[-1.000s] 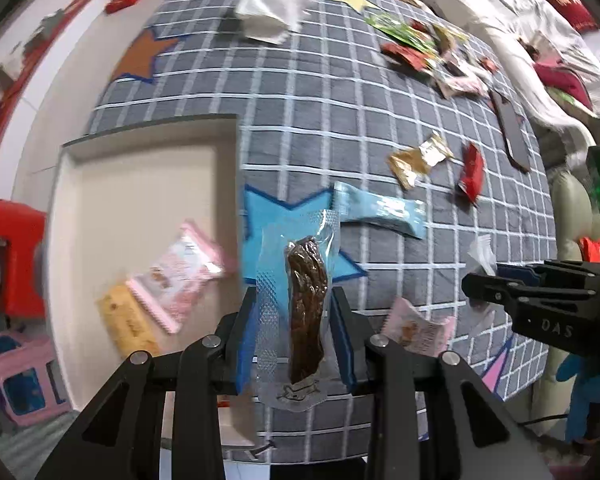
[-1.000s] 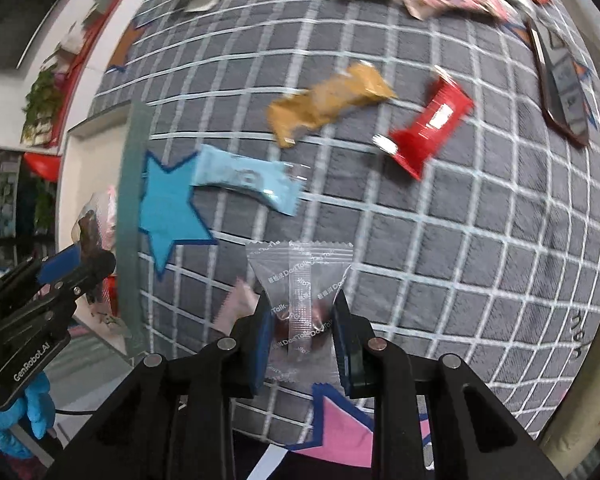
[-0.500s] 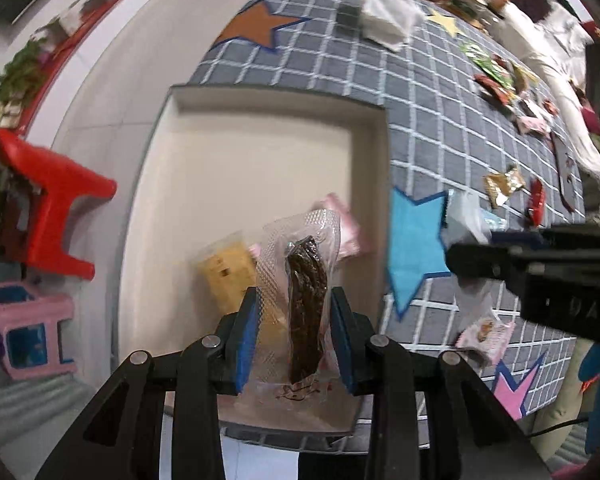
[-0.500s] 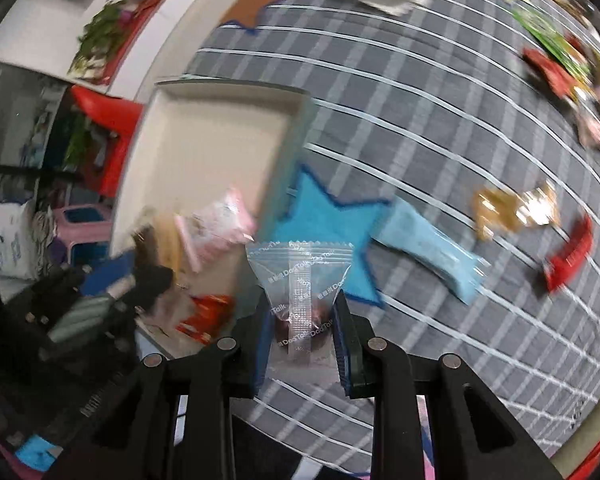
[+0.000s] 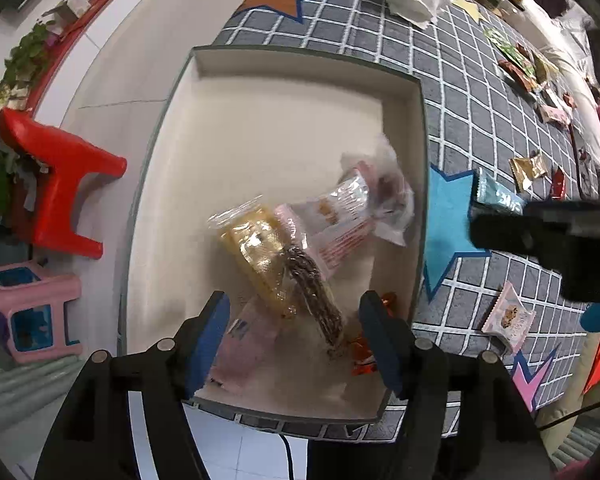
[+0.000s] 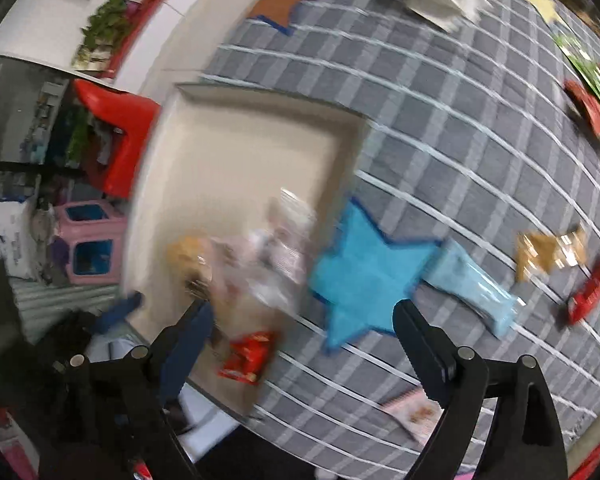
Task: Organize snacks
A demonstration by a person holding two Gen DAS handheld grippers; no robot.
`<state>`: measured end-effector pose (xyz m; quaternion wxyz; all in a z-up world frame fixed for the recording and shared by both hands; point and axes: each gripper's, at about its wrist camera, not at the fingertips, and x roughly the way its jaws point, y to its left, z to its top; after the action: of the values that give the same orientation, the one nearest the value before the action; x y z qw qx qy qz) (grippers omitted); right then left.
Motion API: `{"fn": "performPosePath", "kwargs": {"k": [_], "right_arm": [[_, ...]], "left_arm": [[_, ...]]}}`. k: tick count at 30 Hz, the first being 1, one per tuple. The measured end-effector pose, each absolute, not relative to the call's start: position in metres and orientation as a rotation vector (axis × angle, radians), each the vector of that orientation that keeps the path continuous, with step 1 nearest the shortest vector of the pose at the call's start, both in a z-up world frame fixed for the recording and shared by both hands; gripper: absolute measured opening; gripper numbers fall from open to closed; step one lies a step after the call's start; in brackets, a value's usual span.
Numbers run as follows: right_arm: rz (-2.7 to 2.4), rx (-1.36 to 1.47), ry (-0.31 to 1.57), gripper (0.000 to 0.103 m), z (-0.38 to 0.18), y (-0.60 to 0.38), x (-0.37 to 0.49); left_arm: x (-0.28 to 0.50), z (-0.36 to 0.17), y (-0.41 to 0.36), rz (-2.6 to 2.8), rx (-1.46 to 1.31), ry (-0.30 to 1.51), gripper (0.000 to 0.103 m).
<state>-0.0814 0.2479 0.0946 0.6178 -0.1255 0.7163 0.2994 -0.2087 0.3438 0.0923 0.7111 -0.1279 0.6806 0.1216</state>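
Several wrapped snacks were already gathered in the shallow cream box, while others, such as the pale-blue packet and the red wrapper, were left scattered on the grey checked cloth, and both the left gripper and the right gripper were spread wide, nothing pinched.

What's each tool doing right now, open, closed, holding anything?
Left tool: open, holding nothing, above the tray.
Right tool: open, holding nothing.

Glossy clear-plastic snack wrappers lie in a matt cream tray on a soft checked cloth mat
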Motion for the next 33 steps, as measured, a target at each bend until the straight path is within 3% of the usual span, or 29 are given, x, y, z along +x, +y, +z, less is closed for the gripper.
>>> {"fn": "performPosePath", "kwargs": {"k": [12, 16, 17, 18, 33], "right_arm": [[0.233, -0.079, 1.783, 0.092, 0.051, 0.05, -0.083], [0.125, 0.034, 1.773, 0.092, 0.056, 0.002, -0.107], [0.107, 0.057, 1.767, 0.094, 0.058, -0.005, -0.111], [0.077, 0.096, 1.754, 0.103, 0.06, -0.014, -0.119], [-0.017, 0.281, 1.567, 0.103, 0.122, -0.102, -0.209]], "left_arm": [[-0.167, 0.106, 0.289, 0.051, -0.149, 1.484, 0.077], [-0.158, 0.105, 0.259, -0.072, -0.068, 1.502, 0.077], [-0.156, 0.105, 0.248, -0.118, -0.034, 1.511, 0.077], [-0.155, 0.105, 0.238, -0.162, 0.003, 1.518, 0.077], [-0.163, 0.133, 0.088, -0.412, 0.447, 1.457, 0.079]]}}
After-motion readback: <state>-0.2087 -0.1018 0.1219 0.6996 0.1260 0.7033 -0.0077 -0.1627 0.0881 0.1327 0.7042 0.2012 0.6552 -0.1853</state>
